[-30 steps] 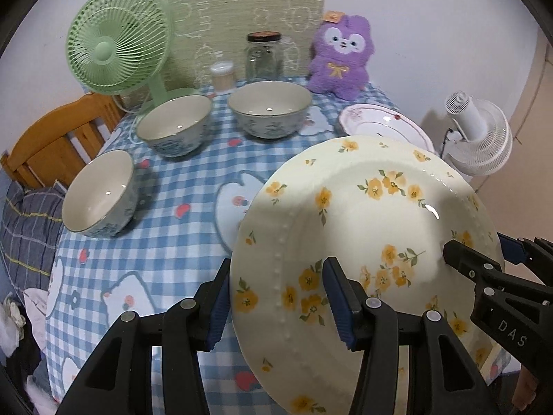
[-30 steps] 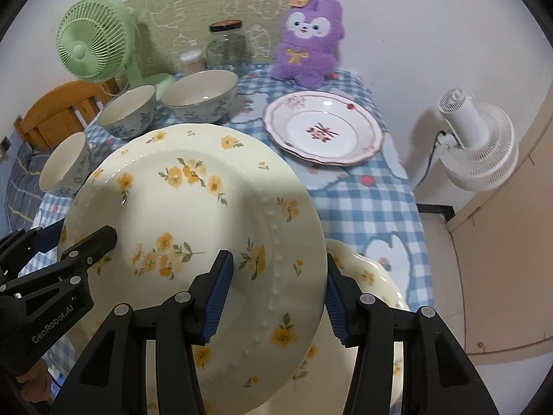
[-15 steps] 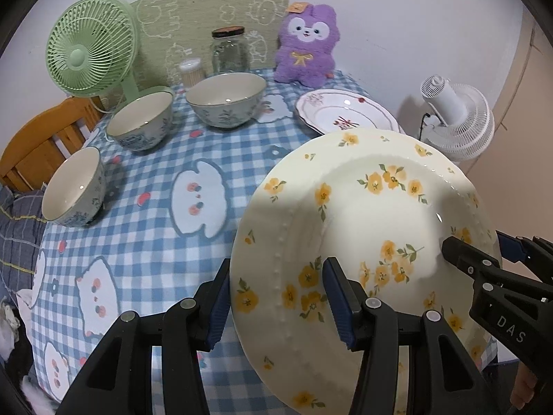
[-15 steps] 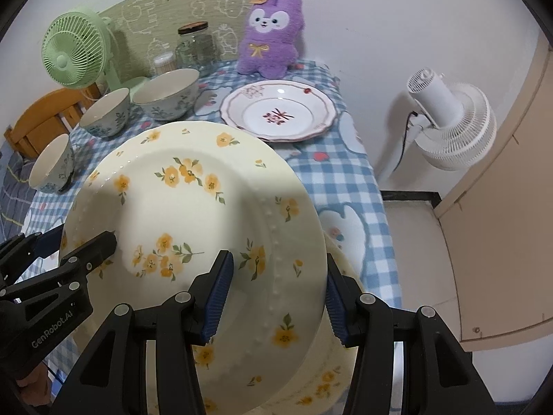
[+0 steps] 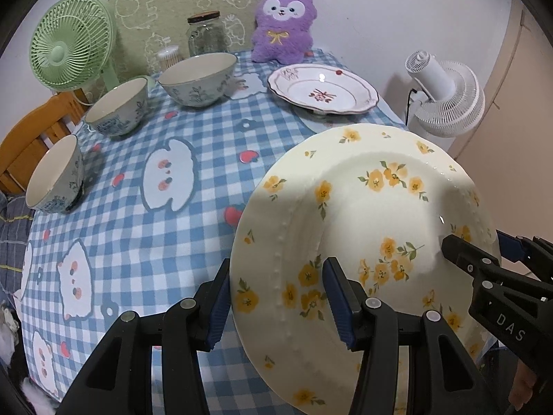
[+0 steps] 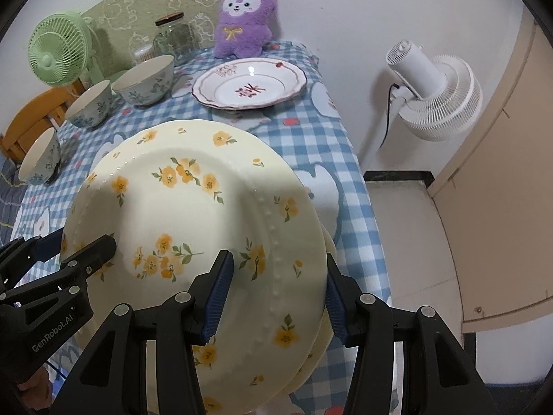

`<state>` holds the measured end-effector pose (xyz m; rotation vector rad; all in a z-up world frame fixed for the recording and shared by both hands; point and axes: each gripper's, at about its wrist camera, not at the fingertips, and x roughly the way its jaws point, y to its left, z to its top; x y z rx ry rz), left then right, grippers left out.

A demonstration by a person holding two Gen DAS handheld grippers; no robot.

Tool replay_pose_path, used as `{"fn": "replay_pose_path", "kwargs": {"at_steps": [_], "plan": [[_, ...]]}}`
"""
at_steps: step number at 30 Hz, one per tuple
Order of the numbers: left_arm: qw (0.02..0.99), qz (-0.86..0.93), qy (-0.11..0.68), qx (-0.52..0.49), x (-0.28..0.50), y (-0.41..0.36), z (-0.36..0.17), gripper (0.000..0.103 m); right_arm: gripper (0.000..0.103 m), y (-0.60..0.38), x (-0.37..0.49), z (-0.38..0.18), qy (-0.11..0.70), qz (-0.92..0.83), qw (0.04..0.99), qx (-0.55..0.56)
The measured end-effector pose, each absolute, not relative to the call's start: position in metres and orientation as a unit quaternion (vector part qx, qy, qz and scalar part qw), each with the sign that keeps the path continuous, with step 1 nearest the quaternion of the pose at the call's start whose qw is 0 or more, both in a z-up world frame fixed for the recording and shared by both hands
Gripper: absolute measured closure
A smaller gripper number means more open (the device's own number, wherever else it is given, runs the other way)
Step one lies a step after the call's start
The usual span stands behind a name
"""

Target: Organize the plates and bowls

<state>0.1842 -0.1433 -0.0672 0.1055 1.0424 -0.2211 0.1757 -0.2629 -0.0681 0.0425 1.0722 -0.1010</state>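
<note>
Carried nearer the table edge, cream plate (image 5: 363,207) with yellow flowers.

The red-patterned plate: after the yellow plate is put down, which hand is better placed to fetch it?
Right, probably. The red-patterned plate lies to the right, straight ahead of the right tongs; the left tongs sit nearer the bowls. Both clamp the yellow plate.

A lived-in home room is showing here. A blue checked cartoon cloth (image 5: 145,242) is covering the desk, with a purple plush toy (image 5: 283,24) sitting at its far edge beside a glass jar (image 5: 205,34) and a green fan (image 5: 74,52). A wooden chair (image 5: 27,138) is standing alongside, and a white fan (image 6: 435,93) is standing by the plain wall.
</note>
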Motion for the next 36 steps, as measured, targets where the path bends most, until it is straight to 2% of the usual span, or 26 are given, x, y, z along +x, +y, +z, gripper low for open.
{"fn": "replay_pose_path", "kwargs": {"at_steps": [29, 36], "plan": [[0.847, -0.126, 0.514, 0.049, 0.192, -0.144, -0.091, 0.051, 0.050, -0.260, 0.178, -0.090, 0.525, -0.084, 0.847, 0.012], [0.848, -0.135, 0.510, 0.049, 0.192, -0.143, -0.092, 0.051, 0.047, -0.257, 0.179, -0.090, 0.523, -0.094, 0.847, 0.016]]}}
